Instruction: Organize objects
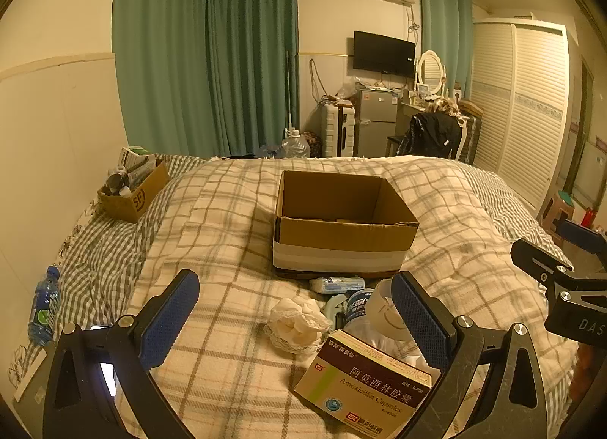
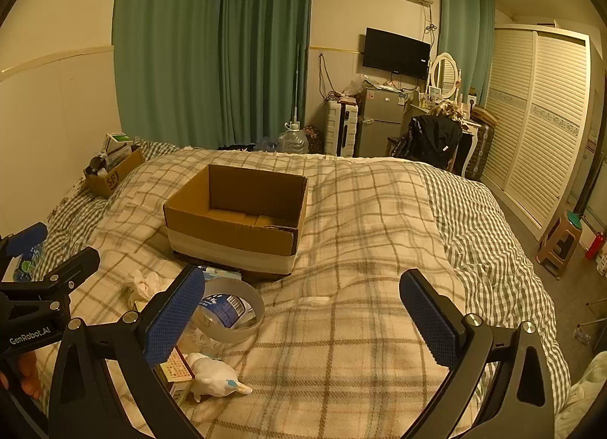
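- On the bed (image 1: pixel 227 211), spread with a checked blanket, an open cardboard box (image 1: pixel 343 222) sits upright near the middle, its lower wall wrapped in a pale band.
- Just in front of the box lies a small heap: a wrapped tissue pack (image 1: pixel 337 283) next to the box's base, a crumpled white cloth (image 1: pixel 296 321), a tape roll (image 2: pixel 231 310) with a labelled container inside its ring, a medicine carton (image 1: pixel 364 389), and a white duck-shaped figure (image 2: pixel 216 378).
- Left tongs (image 1: pixel 299 325) stand wide and hold nothing, angled down over the heap; the carton lies between the blue pads (image 1: pixel 169 321) without touching them.
- Right tongs (image 2: pixel 303 321) also stand wide and empty, over bare blanket to the right of the heap.
- A smaller cardboard box (image 1: pixel 132 192) full of items sits at the bed's far left edge, and a water bottle (image 1: pixel 43 310) lies by the wall.
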Demonstrator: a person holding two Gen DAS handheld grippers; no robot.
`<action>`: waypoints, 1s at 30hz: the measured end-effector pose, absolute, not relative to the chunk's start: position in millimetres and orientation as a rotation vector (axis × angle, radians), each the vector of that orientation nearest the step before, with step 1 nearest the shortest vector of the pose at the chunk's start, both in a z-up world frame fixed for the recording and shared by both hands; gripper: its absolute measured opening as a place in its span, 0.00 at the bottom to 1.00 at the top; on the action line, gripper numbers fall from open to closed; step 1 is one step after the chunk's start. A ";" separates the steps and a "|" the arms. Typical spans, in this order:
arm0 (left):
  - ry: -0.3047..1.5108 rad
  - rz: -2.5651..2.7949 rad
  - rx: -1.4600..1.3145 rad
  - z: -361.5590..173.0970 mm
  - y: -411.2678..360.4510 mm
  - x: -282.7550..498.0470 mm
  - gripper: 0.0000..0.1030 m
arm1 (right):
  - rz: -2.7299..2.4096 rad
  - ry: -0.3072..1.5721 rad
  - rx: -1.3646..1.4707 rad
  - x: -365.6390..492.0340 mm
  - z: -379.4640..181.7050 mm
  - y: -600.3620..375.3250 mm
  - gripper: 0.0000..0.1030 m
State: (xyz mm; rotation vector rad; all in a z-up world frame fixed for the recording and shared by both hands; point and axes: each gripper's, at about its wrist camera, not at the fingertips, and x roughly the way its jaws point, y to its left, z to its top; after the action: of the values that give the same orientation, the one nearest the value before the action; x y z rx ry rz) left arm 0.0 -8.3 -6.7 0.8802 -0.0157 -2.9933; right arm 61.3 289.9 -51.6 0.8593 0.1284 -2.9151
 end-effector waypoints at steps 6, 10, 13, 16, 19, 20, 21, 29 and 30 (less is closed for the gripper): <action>-0.016 -2.994 0.882 -6.7 -8.2 -0.1 1.00 | -2.914 0.128 0.857 62.6 -51.9 290.3 1.00; -0.019 -2.994 0.882 -6.0 -7.3 0.7 1.00 | -2.914 0.130 0.858 62.6 -52.0 290.1 1.00; -0.017 -2.994 0.879 -6.1 -7.1 0.7 1.00 | -2.913 0.128 0.856 63.6 -52.1 290.0 1.00; -0.017 -2.994 0.878 -5.5 -6.9 0.8 1.00 | -2.912 0.130 0.852 65.3 -51.4 289.0 1.00; -0.018 -2.996 0.877 -4.6 -7.1 1.3 1.00 | -2.909 0.130 0.849 67.3 -49.1 287.3 1.00; -0.018 -2.997 0.876 -4.6 -7.0 1.5 1.00 | -2.909 0.130 0.848 67.8 -48.8 286.8 1.00; -0.019 -2.997 0.875 -4.6 -7.1 1.5 1.00 | -2.909 0.129 0.847 69.1 -47.9 287.5 1.00; -0.016 -2.998 0.873 -2.6 -7.5 3.3 1.00 | -2.896 0.130 0.826 73.2 -41.9 285.1 1.00; -0.016 -2.998 0.872 -1.9 -7.8 4.1 1.00 | -2.893 0.134 0.818 74.5 -40.5 284.3 1.00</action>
State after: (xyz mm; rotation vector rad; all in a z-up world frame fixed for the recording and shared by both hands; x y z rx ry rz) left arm 4.1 -7.8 -1.9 0.8720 -0.0163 -2.9980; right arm 74.5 284.3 -40.5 0.8181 0.1339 -2.8928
